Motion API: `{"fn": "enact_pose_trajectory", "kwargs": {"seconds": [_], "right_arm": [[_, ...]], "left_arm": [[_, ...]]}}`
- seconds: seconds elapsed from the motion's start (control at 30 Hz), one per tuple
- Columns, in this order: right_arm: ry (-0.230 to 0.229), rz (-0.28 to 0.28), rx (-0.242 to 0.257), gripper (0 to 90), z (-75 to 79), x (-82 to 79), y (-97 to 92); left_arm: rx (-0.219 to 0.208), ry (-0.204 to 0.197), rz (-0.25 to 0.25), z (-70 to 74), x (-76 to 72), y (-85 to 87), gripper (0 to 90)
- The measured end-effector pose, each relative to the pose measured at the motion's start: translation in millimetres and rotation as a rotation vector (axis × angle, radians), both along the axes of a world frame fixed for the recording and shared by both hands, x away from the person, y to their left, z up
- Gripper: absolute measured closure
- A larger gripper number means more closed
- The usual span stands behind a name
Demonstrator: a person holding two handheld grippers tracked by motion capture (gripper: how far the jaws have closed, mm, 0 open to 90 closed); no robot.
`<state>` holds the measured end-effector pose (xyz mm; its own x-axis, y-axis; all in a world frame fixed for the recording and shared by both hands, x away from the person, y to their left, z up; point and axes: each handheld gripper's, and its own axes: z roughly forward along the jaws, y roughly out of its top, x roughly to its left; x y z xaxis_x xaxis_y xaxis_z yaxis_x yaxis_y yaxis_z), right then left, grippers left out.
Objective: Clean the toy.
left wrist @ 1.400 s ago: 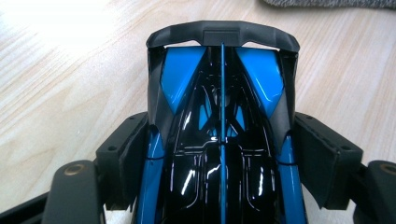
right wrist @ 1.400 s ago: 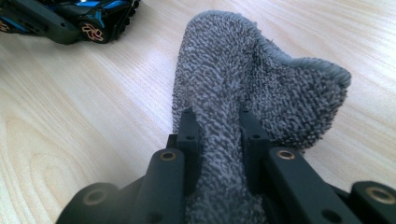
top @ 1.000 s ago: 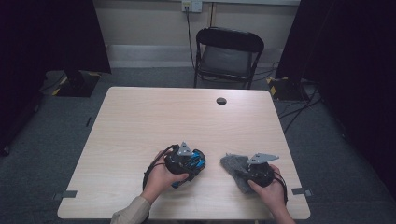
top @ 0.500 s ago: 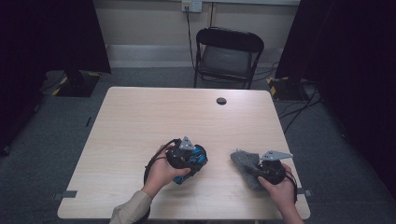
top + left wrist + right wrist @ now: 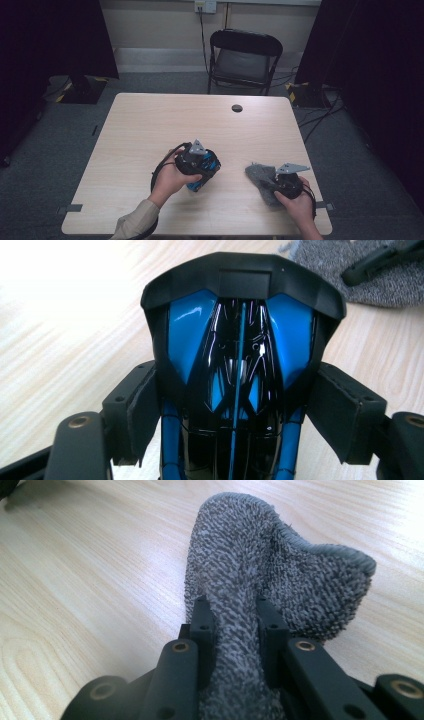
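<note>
Two grippers are working over the pale wooden table (image 5: 150, 130): the left gripper (image 5: 200, 167) is clamping a glossy blue-and-black plastic object (image 5: 240, 355), while the right gripper (image 5: 232, 625) is pinching a grey terry cloth (image 5: 260, 560) near the front edge.

Your left hand (image 5: 170, 179) comes in from the bottom edge, sleeve at the wrist, wrapped around the left gripper (image 5: 200, 167), whose grey plate faces up. Its jaws stand wide, pads (image 5: 142, 412) pressing both sides of what they carry, lifted clear off the surface. Your right hand (image 5: 299, 206) sits low at the near right, holding the right gripper (image 5: 280, 182) down and level, jaws pinched almost together with their fingertips (image 5: 202, 612) clamped tight.
</note>
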<state>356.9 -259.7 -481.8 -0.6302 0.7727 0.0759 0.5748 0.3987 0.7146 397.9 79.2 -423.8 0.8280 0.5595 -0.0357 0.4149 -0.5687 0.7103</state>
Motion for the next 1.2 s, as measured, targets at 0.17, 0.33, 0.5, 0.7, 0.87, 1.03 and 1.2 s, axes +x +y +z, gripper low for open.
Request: {"fn": "enact_pose_trajectory", "kwargs": {"seconds": [0.17, 0.33, 0.5, 0.7, 0.87, 1.03, 1.2], "right_arm": [[-0.001, -0.001, -0.002, 75.5, 0.4, -0.4, 0.0], [0.000, -0.002, 0.002, 75.5, 0.2, -0.5, -0.5], [0.001, -0.001, 0.006, 75.5, 0.1, -0.4, -0.9], [0.001, -0.001, 0.004, 75.5, -0.2, -0.6, -0.5], [0.002, 0.000, 0.004, 75.5, -0.4, -0.5, -0.5], [0.002, 0.002, 0.004, 75.5, -0.9, -0.6, -0.1], [0.003, 0.003, 0.008, 75.5, -1.1, -0.4, -0.6]], "left_arm": [[-0.016, -0.016, 0.008, 10.8, 5.8, 3.1, 25.6], [-0.015, -0.029, 0.010, 17.7, 9.8, 1.4, 25.6], [-0.015, -0.037, 0.007, 21.0, 13.8, -1.0, 25.6], [-0.023, -0.037, 0.018, 20.7, 22.1, -5.1, 25.6], [-0.028, -0.040, 0.015, 19.3, 32.2, -15.6, 25.6], [-0.030, -0.032, 0.014, 18.8, 43.8, -26.8, 25.5], [-0.029, -0.043, 0.010, 18.1, 50.9, -37.2, 25.5]]}}
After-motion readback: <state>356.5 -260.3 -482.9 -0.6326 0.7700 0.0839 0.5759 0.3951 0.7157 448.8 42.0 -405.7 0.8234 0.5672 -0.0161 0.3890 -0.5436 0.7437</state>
